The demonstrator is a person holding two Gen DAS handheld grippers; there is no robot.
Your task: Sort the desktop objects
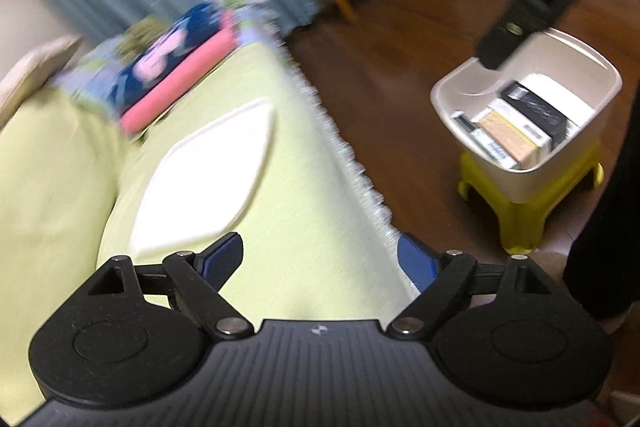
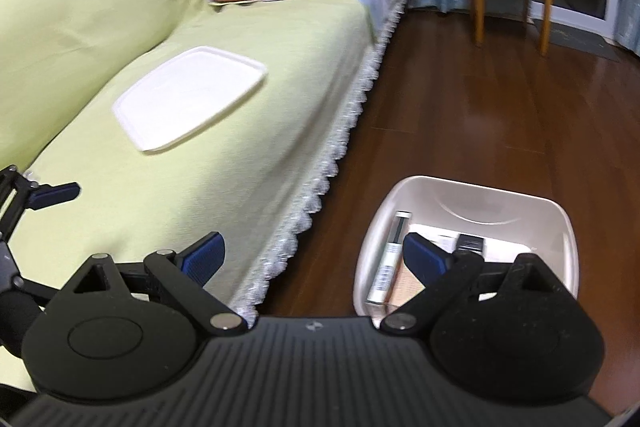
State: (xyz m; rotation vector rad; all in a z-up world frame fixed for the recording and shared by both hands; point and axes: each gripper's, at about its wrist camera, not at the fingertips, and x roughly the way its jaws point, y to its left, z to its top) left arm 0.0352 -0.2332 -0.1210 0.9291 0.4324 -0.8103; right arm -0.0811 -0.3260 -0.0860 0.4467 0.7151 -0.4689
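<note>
I find the sofa (image 2: 248,115) under its green cover filling the left of both views, with only a white tray (image 2: 188,99) lying flat on the seat and nothing on it. To the right, on the floor side, a pale bin (image 2: 568,227) sits on a yellow stool (image 1: 524,223) and holds several boxes. I judge the sorting near its end: the tray is cleared and both tools are empty. The left tongs (image 1: 320,259) stand wide over the seat edge; that view is blurred. The right tongs (image 2: 312,255) also stand wide, straddling the sofa edge and the bin. The next move calls for finding any remaining item, or withdrawing. In the bin, a slim white box (image 2: 390,259) lies with its long axis running near to far.
</note>
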